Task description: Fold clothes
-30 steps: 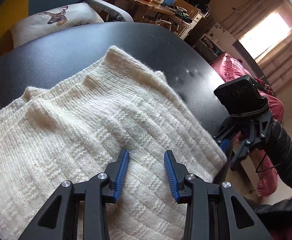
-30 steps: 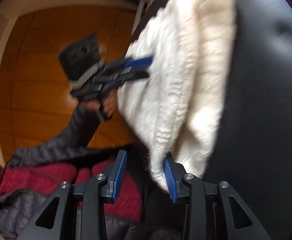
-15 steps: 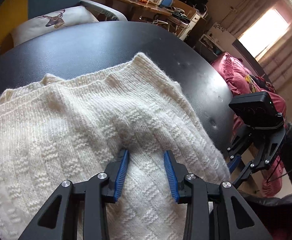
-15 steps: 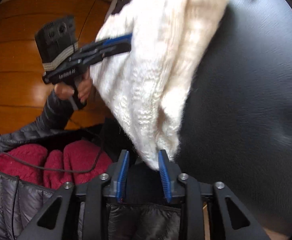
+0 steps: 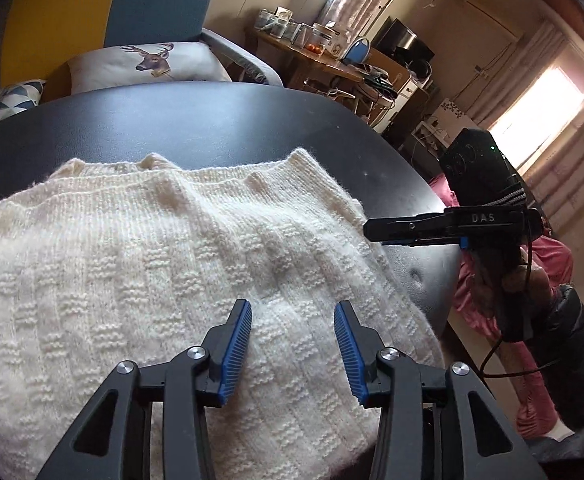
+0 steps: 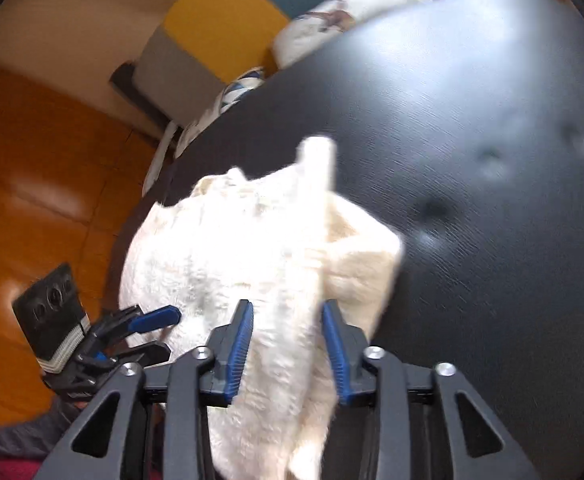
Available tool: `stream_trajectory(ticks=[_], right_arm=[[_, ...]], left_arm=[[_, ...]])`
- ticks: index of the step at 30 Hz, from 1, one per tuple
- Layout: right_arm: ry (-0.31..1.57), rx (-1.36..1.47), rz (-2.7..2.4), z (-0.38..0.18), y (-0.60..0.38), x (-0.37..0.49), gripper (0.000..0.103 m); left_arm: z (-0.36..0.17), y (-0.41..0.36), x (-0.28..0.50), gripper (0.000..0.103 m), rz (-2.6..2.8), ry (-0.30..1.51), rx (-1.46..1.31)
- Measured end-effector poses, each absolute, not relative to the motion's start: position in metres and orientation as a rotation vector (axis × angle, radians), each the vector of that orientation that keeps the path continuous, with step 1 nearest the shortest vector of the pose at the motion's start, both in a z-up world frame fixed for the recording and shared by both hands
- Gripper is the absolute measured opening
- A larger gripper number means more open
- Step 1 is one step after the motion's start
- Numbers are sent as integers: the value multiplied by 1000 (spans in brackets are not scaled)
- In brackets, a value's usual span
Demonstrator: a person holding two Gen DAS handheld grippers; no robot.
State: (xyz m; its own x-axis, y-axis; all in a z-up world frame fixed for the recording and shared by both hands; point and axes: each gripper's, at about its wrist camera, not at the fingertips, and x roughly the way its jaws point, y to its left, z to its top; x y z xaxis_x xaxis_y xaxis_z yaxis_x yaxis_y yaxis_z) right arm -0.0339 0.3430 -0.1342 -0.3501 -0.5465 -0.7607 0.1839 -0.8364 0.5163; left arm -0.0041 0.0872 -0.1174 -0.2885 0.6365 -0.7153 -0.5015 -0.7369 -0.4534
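Mid-fold: the sweater (image 5: pixel 164 264) lies on the dark surface (image 5: pixel 196 120). The right hand-held gripper (image 6: pixel 288 344) is closing on its near edge; the left hand-held gripper (image 5: pixel 292 336) is opening, gripping nothing. Next: carry that edge across.

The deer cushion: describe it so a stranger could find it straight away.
Look past the far edge of the black table to the grey armchair behind it. The deer cushion lies on its seat: white with a stag's head, unlike the triangle-patterned cushion on its left.
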Motion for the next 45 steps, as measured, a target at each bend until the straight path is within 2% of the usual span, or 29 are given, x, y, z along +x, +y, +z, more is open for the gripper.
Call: stream_trajectory(ticks=[3, 6, 9, 11, 12, 14, 18, 19, 20, 22, 26, 30, 32, 36, 37, 38, 39, 43, 45], right_arm=[[168, 1497, -2402, -133, 303, -23, 11], [250, 1550, -2469, -145, 311, -24, 9], [246, 1580, -2538, -144, 322, -28, 13], [182, 1565, -2538, -142, 326, -27, 19], [157, 1563, -2539, -141, 328, -27, 25], [94, 1563, -2538, -134, 333, -27, 26], [107, 1407, -2667, -99, 325, -17, 26], [94, 1357, -2682, -89, 322, -15, 27], [46, 1316, -2667, -80, 319, -14, 29], [-73, 1262, -2582, -68, 294, -19, 32], [-135, 1262, -2382, -75, 224, -29, 33], [-73, 1318, -2272, -102, 165, -28, 33], [-35, 1349, -2244, -112, 148, -30, 33], [25, 1395, -2228, -126, 132, -36, 33], [38, 1402, -2225, -128, 132, -37, 34], [49, 1409, -2220, -131, 131, -37, 34], [52, 1416, -2216, -133, 132, -39, 34], [4, 1446, -2195, -139, 142, -45, 34], [-58, 1441, -2191, -144, 147, -47, 34]], left_arm=[[-135, 85, -2, 49, 2063, -224, -1290], [-140, 87, 1, 49, 2059, -309, -1285], [-143, 87, 1, 49, 1978, -447, -1297], [-140, 90, 4, 49, 1986, -436, -1279], [-138, 89, 6, 49, 1992, -435, -1271], [-131, 75, 7, 50, 1986, -496, -1266], [-96, 4, 26, 52, 2118, -602, -1133], [-89, -22, 33, 57, 2171, -632, -1100], [-84, -48, 41, 62, 2238, -652, -1073], [-81, -100, 56, 65, 2387, -655, -1055], [-106, -181, 67, 64, 2482, -725, -1156], [-131, -201, 68, 62, 2354, -754, -1206], [-136, -197, 68, 54, 2270, -753, -1204], [-151, -190, 64, 49, 2146, -736, -1257], [-156, -189, 62, 37, 2120, -740, -1275], [-159, -189, 61, 14, 2105, -750, -1282], [-159, -189, 61, 6, 2096, -763, -1274], [-132, -187, 81, 6, 2075, -752, -1172], [-140, -185, 87, 6, 2126, -675, -1265]])
